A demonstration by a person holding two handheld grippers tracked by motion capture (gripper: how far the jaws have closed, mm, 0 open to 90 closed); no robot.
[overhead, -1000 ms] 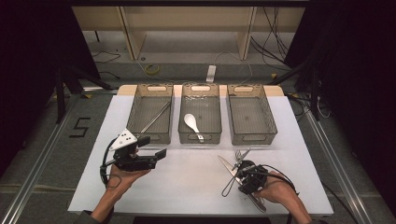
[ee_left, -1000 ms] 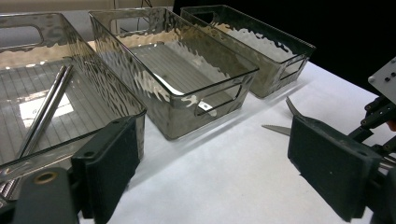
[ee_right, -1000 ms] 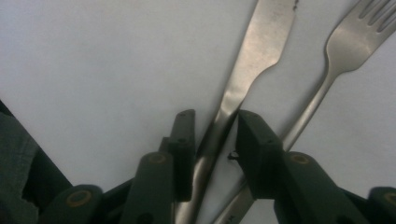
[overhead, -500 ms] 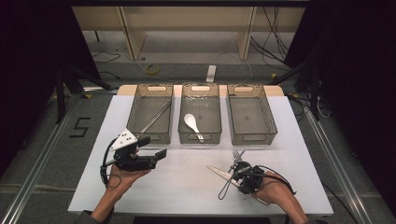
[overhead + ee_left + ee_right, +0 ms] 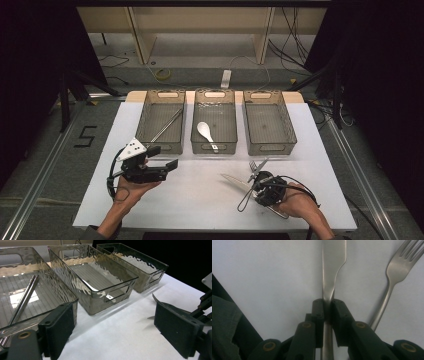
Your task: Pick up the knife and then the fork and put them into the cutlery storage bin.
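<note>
My right gripper (image 5: 256,188) is low at the table's front right, shut on a steel table knife (image 5: 233,180). Its jaws have just been closing, with the knife between them. In the right gripper view the pads (image 5: 320,307) pinch the knife (image 5: 333,255) where blade meets handle, and the blade points away over the white table. A steel fork (image 5: 398,265) lies just to the right of it, seen in the high view as the fork (image 5: 258,166) beside my right hand. My left gripper (image 5: 164,157) hovers at the front left, open and holding nothing; so does the left gripper view show it (image 5: 112,332).
Three clear plastic bins stand in a row at the back. The left bin (image 5: 141,117) holds metal chopsticks (image 5: 167,125), the middle bin (image 5: 235,120) a white spoon (image 5: 204,131), and the right bin (image 5: 287,125) has nothing in it. The white table ends close behind my hands.
The right gripper's jaws have come together on the knife, and the knife's blade has swung a little to the left. The left gripper has stayed where it was.
</note>
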